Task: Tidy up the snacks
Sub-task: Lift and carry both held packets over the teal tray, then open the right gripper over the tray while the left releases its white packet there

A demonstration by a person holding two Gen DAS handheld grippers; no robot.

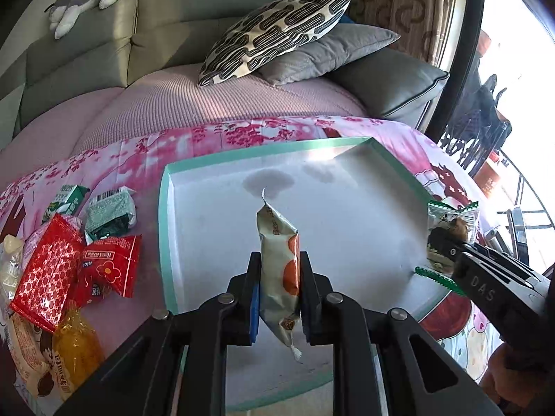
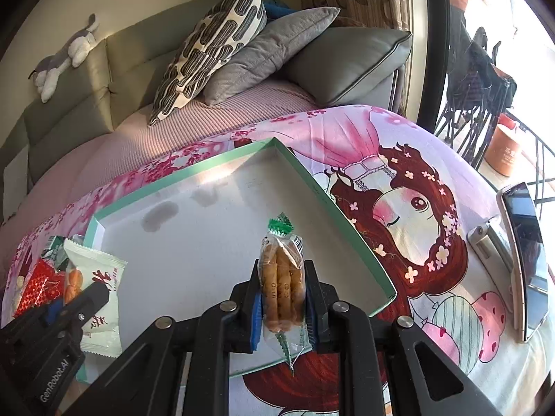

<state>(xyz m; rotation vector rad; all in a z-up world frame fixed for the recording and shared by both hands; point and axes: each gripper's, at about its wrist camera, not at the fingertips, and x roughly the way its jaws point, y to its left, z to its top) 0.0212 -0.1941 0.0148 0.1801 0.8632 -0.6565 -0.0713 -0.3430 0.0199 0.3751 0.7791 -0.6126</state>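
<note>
White letters "DAS" stand on the black body of the right gripper [image 1: 437, 250], at the scene's right. "GenRobot.AI" runs along the left gripper [image 2: 91, 294] body, near left. Print on the snack packets is too small to read.

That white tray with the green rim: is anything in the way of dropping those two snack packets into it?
Nothing visible. The tray is bare inside, only stained. The left claw holds the white packet and the right claw the biscuit packet, both already over it.

Upright snack packets [image 1: 279, 263] above tray [image 1: 166, 228]
</note>
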